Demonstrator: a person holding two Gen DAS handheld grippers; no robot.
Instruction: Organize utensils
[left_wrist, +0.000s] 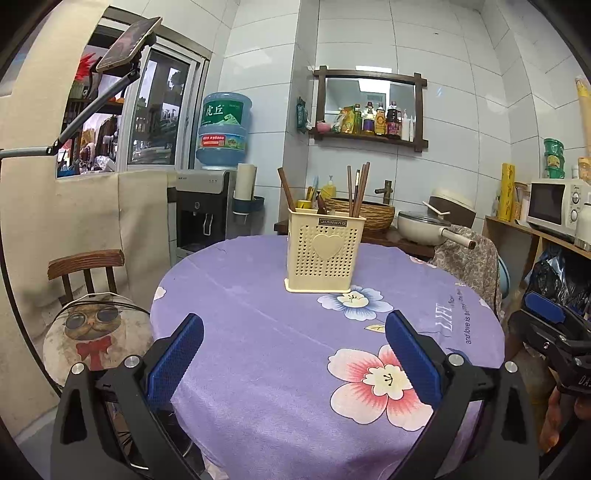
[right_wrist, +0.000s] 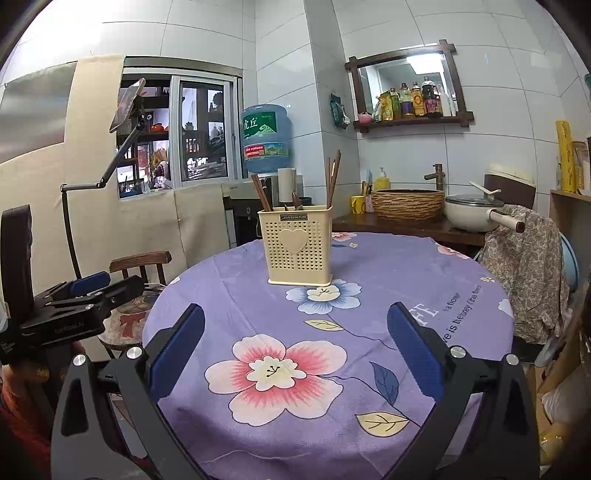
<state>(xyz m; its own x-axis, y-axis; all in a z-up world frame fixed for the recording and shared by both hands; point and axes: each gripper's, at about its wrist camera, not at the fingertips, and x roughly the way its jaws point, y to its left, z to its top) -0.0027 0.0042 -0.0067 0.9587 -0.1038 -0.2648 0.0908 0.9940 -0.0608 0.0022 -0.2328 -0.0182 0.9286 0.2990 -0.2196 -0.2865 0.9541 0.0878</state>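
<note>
Holder: cream utensil holder (left_wrist: 324, 253) upright mid-table on the purple tablecloth (left_wrist: 258, 332).
Contents: chopsticks (left_wrist: 357, 190) standing inside.
Left gripper (left_wrist: 293, 354): wide, empty.
Right gripper (right_wrist: 295, 350): wide, empty.
Risk: a careless nudge could probably tip the light holder.

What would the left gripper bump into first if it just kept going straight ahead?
Probably the cream utensil holder. The left gripper points across bare purple tablecloth toward it, with nothing lying between, though depth is hard to judge.

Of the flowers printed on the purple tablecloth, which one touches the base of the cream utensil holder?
The blue-petalled flower; the cream perforated utensil holder stands on its edge. The big pink flower lies apart, nearer the grippers.
</note>
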